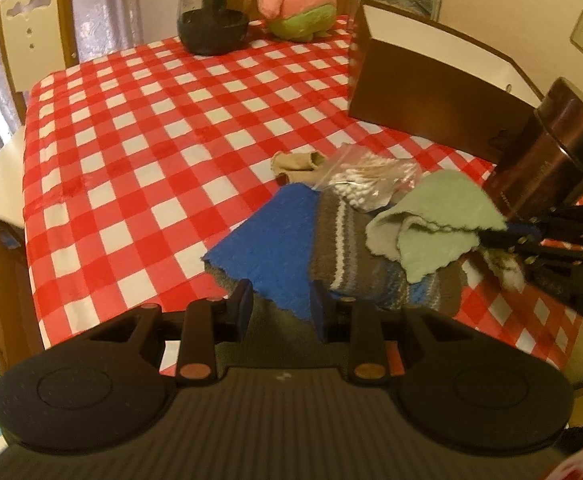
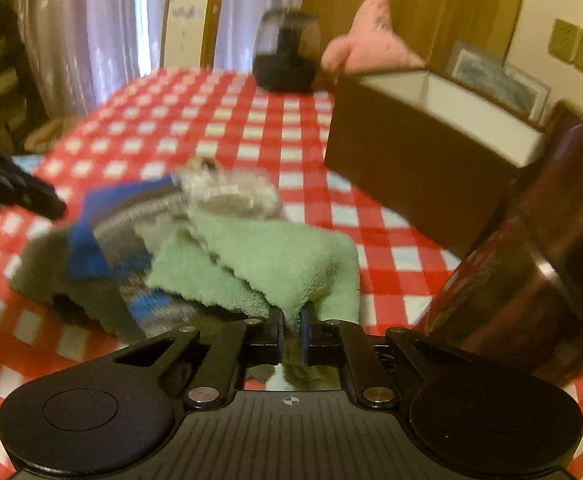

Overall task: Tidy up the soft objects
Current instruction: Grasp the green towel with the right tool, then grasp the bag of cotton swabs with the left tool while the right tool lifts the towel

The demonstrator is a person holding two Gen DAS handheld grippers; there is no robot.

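Observation:
A pile of soft things lies at the near right of the checked table: a blue cloth (image 1: 279, 236), a striped knit piece (image 1: 347, 248), a green cloth (image 1: 439, 224) and a bag of cotton swabs (image 1: 371, 180). My left gripper (image 1: 281, 304) is open, its fingers on either side of the blue cloth's near corner. My right gripper (image 2: 291, 330) is shut on the edge of the green cloth (image 2: 267, 264); it also shows in the left wrist view (image 1: 503, 236). The open brown box (image 1: 431, 92) stands behind the pile.
A dark round tin (image 1: 551, 152) stands right of the pile, close to the right gripper. A pink and green plush (image 1: 295, 0) and a dark glass jar (image 1: 211, 8) stand at the table's far edge. A chair (image 1: 31, 28) is at the far left.

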